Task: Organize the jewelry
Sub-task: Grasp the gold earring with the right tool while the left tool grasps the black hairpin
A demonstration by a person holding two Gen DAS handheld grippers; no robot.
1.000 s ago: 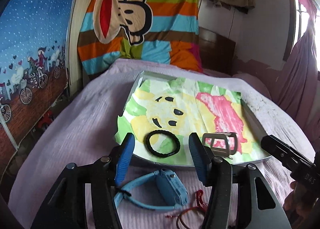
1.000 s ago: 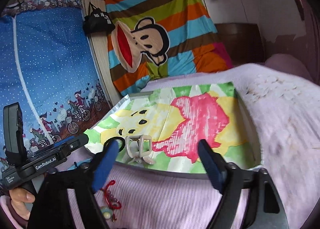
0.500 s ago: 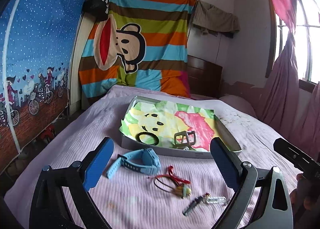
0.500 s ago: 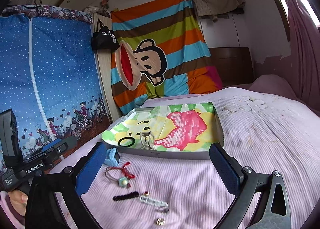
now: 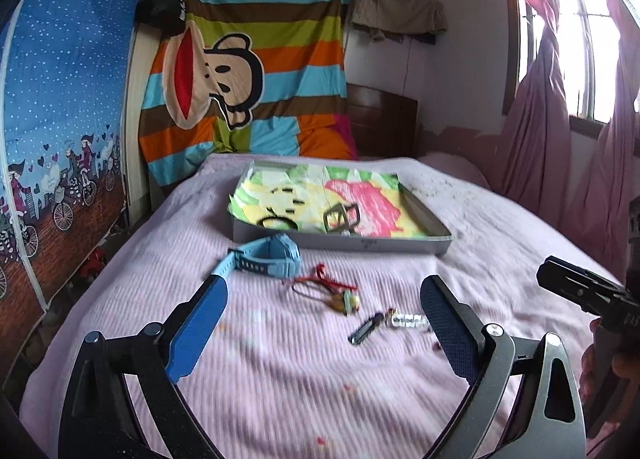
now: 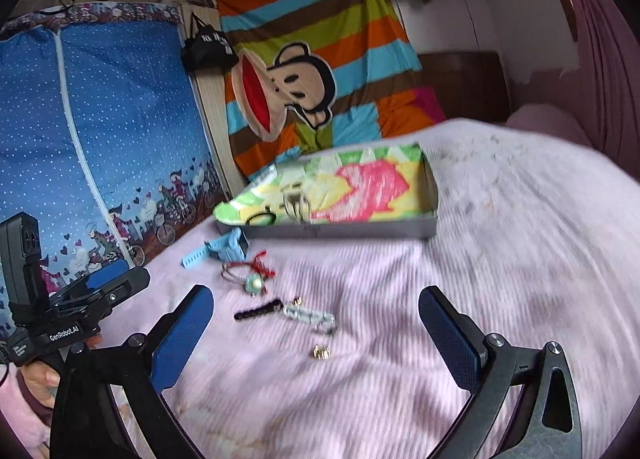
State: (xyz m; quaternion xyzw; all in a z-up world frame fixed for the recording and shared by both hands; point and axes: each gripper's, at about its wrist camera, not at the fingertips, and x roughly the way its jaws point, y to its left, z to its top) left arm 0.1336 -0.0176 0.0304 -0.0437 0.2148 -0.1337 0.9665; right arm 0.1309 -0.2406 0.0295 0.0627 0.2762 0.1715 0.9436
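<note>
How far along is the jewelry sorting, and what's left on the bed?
Done: the black hair tie and grey claw clip lie in the tray. In hand: nothing; left gripper and right gripper are open. Left on the bedspread: blue watch, red cord bracelet, black clip, clear bead piece, small gold piece.

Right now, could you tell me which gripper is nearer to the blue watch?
Left. The left gripper hovers open with its left finger just short of the blue watch; the right gripper sits further right, past the red cord bracelet.
</note>
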